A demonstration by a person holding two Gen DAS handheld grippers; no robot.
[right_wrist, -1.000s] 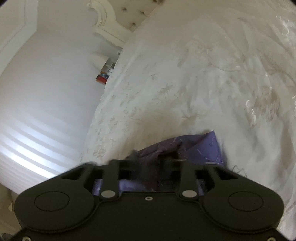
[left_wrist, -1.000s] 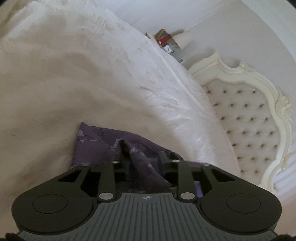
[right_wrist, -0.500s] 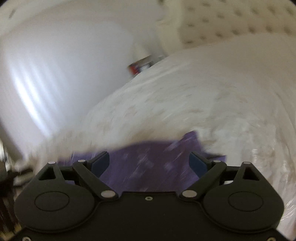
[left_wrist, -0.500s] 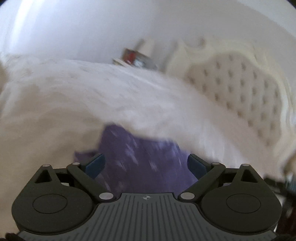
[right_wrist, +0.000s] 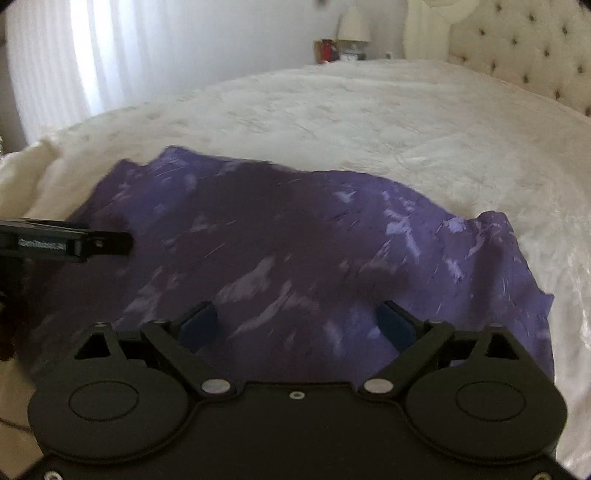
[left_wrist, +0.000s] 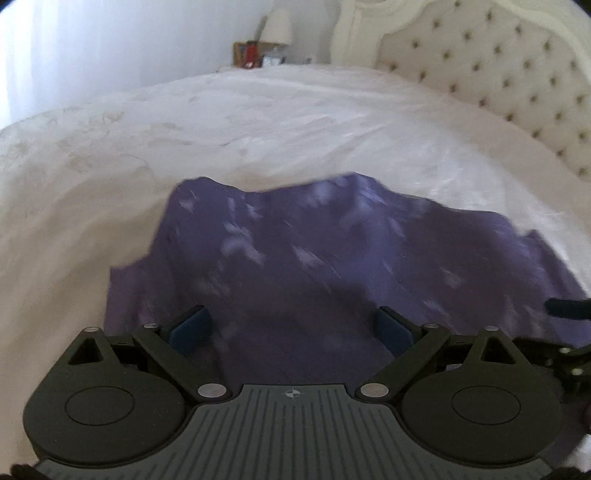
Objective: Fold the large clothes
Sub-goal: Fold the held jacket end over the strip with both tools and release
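A purple garment (left_wrist: 314, 240) with pale flecks lies crumpled on the white bedspread (left_wrist: 258, 122). My left gripper (left_wrist: 291, 325) hovers over its near part, open, blue pads wide apart and pressing on nothing. In the right wrist view the same garment (right_wrist: 277, 229) spreads across the bedspread (right_wrist: 369, 110). My right gripper (right_wrist: 295, 321) hangs above it with its jaws still opening; cloth lies below them, none is pinched. A black finger of the left gripper (right_wrist: 74, 243) shows at that view's left edge. The garment's near edge is hidden by the gripper bodies.
A cream tufted headboard (left_wrist: 498, 62) stands at the right end of the bed. A lamp (left_wrist: 277, 26) and small boxes (left_wrist: 251, 53) sit on a stand beyond the bed. Bright curtains (right_wrist: 74, 55) hang at the far left.
Both grippers were shut on bunched purple cloth; they have let go and opened wide. Both have rolled level and pulled back, and the garment now lies spread on the bed.
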